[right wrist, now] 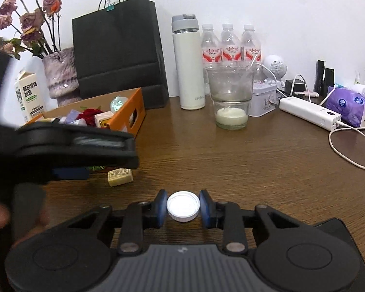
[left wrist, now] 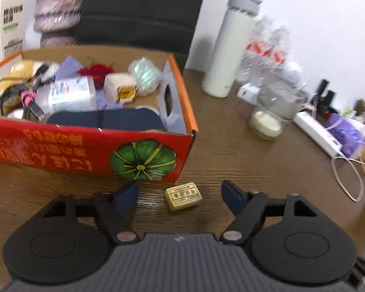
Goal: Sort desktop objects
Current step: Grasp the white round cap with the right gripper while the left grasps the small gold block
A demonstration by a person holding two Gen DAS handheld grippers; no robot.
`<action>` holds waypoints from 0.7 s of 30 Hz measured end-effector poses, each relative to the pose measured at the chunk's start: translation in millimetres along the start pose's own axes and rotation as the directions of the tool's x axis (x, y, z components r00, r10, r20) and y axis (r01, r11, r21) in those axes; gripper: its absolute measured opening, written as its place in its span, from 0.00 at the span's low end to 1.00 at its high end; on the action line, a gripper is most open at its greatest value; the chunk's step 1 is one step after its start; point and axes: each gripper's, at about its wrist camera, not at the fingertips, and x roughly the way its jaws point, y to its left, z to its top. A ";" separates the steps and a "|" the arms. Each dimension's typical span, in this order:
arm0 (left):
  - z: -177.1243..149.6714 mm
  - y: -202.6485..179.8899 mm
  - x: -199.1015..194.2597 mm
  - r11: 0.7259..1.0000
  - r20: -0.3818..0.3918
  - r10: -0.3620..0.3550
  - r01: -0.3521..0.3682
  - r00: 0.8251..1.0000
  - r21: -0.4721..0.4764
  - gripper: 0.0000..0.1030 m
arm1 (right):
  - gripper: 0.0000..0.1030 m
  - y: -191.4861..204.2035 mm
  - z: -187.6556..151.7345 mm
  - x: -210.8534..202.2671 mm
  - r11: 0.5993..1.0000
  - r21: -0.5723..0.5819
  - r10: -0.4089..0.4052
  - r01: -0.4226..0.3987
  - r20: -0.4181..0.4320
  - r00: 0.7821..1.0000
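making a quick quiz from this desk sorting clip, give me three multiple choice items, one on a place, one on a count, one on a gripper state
1. Where does the small yellow block lie?
A. inside the box
B. on the table in front of the orange box
C. on top of the white thermos

2. How many water bottles with red labels stand against the wall?
A. one
B. three
C. five

3. How does the right gripper stand?
A. wide open and empty
B. holding a cable
C. fingers on either side of the white bottle cap

Answers:
1 B: the block sits on the wood table just outside the box's front corner.
2 B: three caps show side by side in the right wrist view.
3 C: both blue pads meet the cap's sides.
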 end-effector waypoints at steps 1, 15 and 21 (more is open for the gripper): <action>-0.7 -0.9 2.6 1.000 0.002 0.018 -0.018 1.000 -0.006 0.52 | 0.27 -0.2 -0.1 -0.5 1.000 0.000 0.000 0.000 0.001 1.000; -59.5 77.0 -111.5 0.998 0.148 0.064 -0.067 0.987 0.021 0.31 | 0.27 20.7 -4.8 -13.0 0.994 -0.081 0.074 -0.069 0.056 0.996; -77.7 112.9 -172.1 0.988 0.262 0.138 -0.150 0.955 0.027 0.32 | 0.27 71.6 -15.8 -49.6 0.966 -0.202 0.193 -0.160 0.157 0.969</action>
